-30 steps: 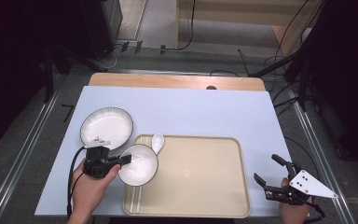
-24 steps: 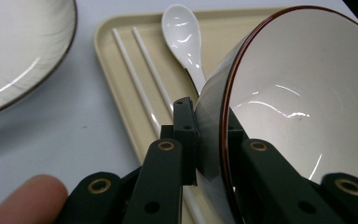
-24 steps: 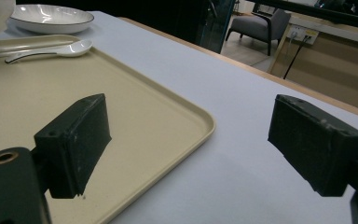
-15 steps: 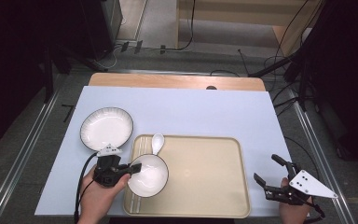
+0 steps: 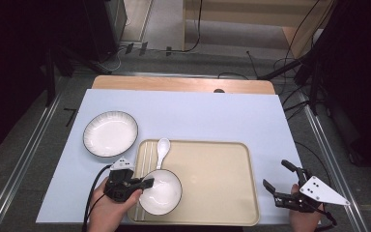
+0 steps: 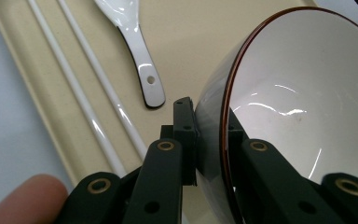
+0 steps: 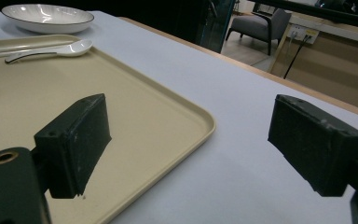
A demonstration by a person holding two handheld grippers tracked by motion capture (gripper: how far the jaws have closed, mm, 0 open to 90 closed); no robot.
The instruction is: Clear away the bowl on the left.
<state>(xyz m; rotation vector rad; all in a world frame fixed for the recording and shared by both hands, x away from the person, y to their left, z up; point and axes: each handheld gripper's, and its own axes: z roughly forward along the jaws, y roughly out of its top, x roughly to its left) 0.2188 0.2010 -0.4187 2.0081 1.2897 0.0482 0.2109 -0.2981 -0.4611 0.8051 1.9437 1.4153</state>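
A white bowl (image 5: 160, 192) with a thin dark red-brown rim sits over the near-left corner of a beige tray (image 5: 222, 193), and the left gripper (image 5: 144, 183) is clamped on its left rim: in the left gripper view one black jaw presses the outer wall and the other lies inside the bowl (image 6: 298, 107), with the rim running between them. That view shows the bowl tilted relative to the camera; whether its base touches the tray cannot be told. Just beyond the bowl, toward the far side of the tray, lies a white ceramic spoon (image 5: 162, 151) with its scoop at the far end and its handle pointing near, a small hole in the handle tip. Left of the spoon, a pair of white chopsticks (image 5: 146, 157) lies lengthwise along the tray's left edge, side by side. Off the tray, on the pale blue table cover (image 5: 193, 116), a white plate (image 5: 110, 134) with a dark rim rests just beyond the tray's far-left corner. Well apart on the near right, the right gripper (image 5: 281, 180) is held in a hand just off the tray's right edge, its jaws spread wide with nothing between them; its own view shows the tray's corner (image 7: 186, 116) and bare cover between the two black pads.
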